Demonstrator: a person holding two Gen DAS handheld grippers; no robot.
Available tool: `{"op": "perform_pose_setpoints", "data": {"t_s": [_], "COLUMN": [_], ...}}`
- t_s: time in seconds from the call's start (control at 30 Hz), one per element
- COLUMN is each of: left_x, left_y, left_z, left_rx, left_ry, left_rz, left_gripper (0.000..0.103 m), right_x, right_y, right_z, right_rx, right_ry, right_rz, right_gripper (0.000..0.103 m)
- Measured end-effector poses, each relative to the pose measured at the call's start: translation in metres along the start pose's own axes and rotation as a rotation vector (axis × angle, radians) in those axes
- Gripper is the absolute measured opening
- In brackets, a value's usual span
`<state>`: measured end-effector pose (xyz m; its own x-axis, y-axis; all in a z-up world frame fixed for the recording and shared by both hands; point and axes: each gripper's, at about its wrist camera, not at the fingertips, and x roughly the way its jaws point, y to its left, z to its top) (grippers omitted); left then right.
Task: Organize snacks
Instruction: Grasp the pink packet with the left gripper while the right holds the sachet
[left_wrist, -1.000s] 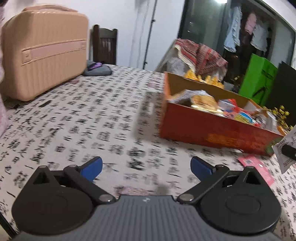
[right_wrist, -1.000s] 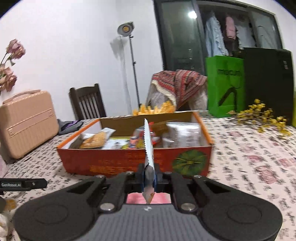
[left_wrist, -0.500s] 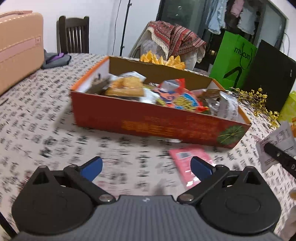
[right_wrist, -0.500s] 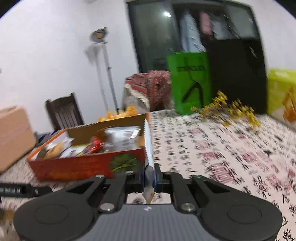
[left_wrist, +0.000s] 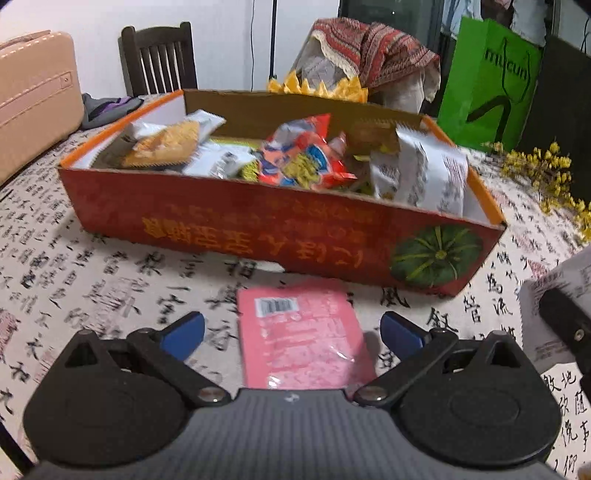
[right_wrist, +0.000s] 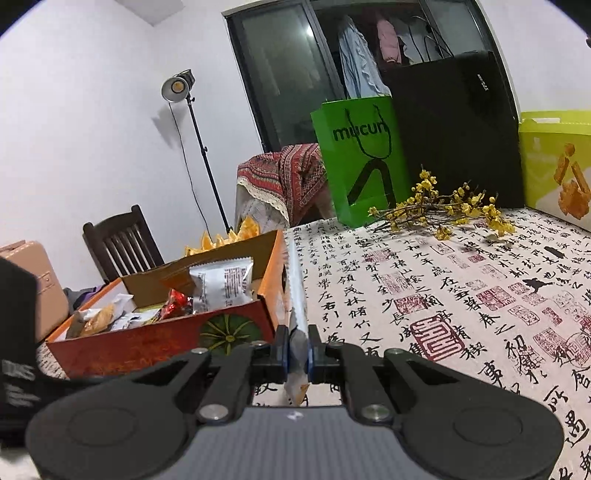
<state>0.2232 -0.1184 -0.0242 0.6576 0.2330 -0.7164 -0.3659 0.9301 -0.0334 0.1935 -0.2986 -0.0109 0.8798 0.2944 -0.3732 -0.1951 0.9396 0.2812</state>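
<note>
A table (left_wrist: 92, 266) draped in a cloth printed with black calligraphy and red seals fills the lower part of both views. On it sits a long red cardboard box (left_wrist: 258, 229) with orange rims and a green pumpkin printed on its near wall; inside lie mixed snack packets (left_wrist: 299, 155) — an orange one at the left end, a red-and-blue one in the middle, white ones toward the right. Behind the table stand a dark wooden chair (left_wrist: 159, 55), a peach-coloured suitcase (left_wrist: 37, 99) at the left edge and a green paper bag (right_wrist: 362, 158), with a spray of yellow flowers (right_wrist: 443, 210) lying on the cloth near the bag. A flat pink packet (left_wrist: 303, 332) with a barcode lies on the cloth just in front of the box, apart from its wall. The left gripper (left_wrist: 291, 334) hovers over that packet with its blue-tipped fingers spread wide, one on each side of it, neither touching it as far as can be seen. The right gripper (right_wrist: 297, 352) — off to the right of the box's end — has its fingers pressed together on a thin white snack packet (right_wrist: 297, 291) held edge-on, its serrated seam pointing upward.
</note>
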Motion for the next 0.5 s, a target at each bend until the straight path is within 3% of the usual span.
{"op": "perform_pose_setpoints", "data": {"t_s": [0.13,0.27,0.5], "left_x": [0.0023,-0.0014,-0.0027], "left_y": [-0.0105,-0.0088,-0.0058], "left_z": [-0.0038,-0.0035,-0.0060], "left_rx": [0.027,0.033,0.044], "left_ry": [-0.020,0.018,0.002], "left_rz": [0.050,0.030,0.018], "left_gripper": [0.103,0.103,0.098], "right_x": [0.0015,-0.0006,-0.0074], "right_y": [-0.0044,-0.0048,-0.0074], "right_z": [0.0006,0.0003,-0.0005], "right_rx": [0.025,0.032,0.055], "right_ry": [0.010,-0.002,-0.028], "right_rz": [0.000,0.011,0.037], "right_gripper": [0.009,0.009,0.009]}}
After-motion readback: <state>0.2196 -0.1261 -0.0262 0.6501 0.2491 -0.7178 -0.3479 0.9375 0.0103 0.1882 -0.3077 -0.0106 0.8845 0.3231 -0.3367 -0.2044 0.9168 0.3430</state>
